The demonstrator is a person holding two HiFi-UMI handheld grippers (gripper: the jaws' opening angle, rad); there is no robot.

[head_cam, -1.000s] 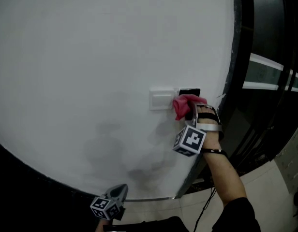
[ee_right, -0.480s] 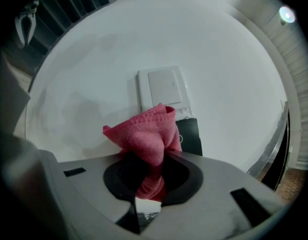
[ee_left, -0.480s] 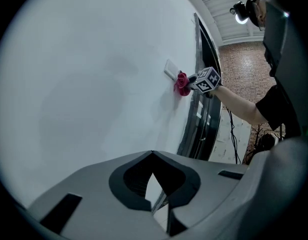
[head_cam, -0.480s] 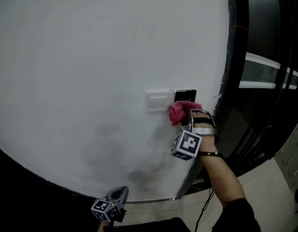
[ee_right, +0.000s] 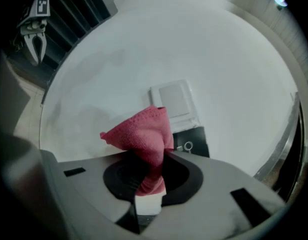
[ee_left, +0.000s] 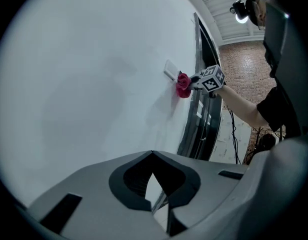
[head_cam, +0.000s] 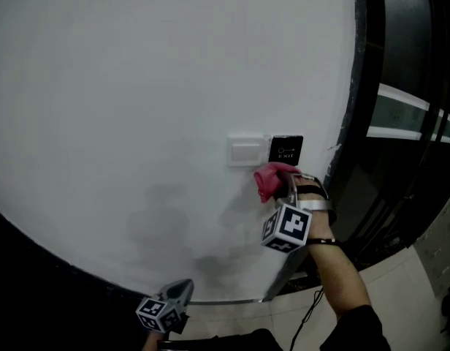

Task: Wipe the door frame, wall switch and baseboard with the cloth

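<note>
Bunched red cloth point(head_cam: 269, 180) just below the white wall switch point(head_cam: 245, 151), dark door frame point(head_cam: 367, 86) at right.

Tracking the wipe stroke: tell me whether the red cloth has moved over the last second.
Yes. The cloth has slid down and slightly left, off the black EXIT plate, which now shows whole.

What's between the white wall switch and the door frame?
A black EXIT plate, beside the white wall switch and short of the door frame, seen in the head view. The cloth in the right claw is just below it.
</note>
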